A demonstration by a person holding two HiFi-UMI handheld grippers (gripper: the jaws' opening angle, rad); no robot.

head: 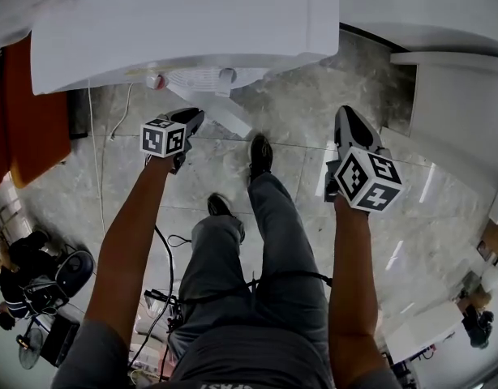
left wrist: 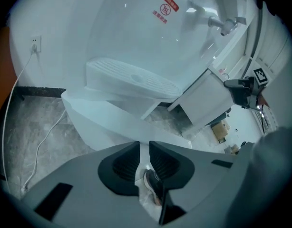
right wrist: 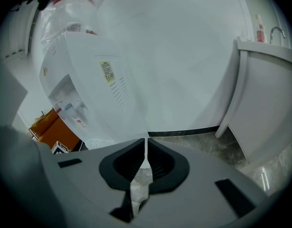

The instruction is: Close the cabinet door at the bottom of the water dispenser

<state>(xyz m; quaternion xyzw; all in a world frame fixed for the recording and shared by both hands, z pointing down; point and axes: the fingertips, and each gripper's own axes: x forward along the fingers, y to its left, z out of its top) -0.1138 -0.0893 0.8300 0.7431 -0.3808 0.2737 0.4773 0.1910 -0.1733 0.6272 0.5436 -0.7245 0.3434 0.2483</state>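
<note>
Dispenser (head: 184,23) sits top-left. Left gripper (head: 190,120) is below its taps, jaws slightly spread with nothing between them, just beside the door (head: 225,113). Door is at the dispenser's base, ajar, angled out toward the person's shoes (head: 260,154). Right gripper (head: 347,120) is well apart over the floor (head: 298,96), jaws pressed together, empty.

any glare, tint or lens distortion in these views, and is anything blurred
Head view: fisheye bows the water dispenser, and light streaks glare on the glossy floor. Left gripper view: black vignetted corners, cold bluish cast. Right gripper view: same dark ring, and the sink counter bends. Nothing looks motion-blurred.
</note>
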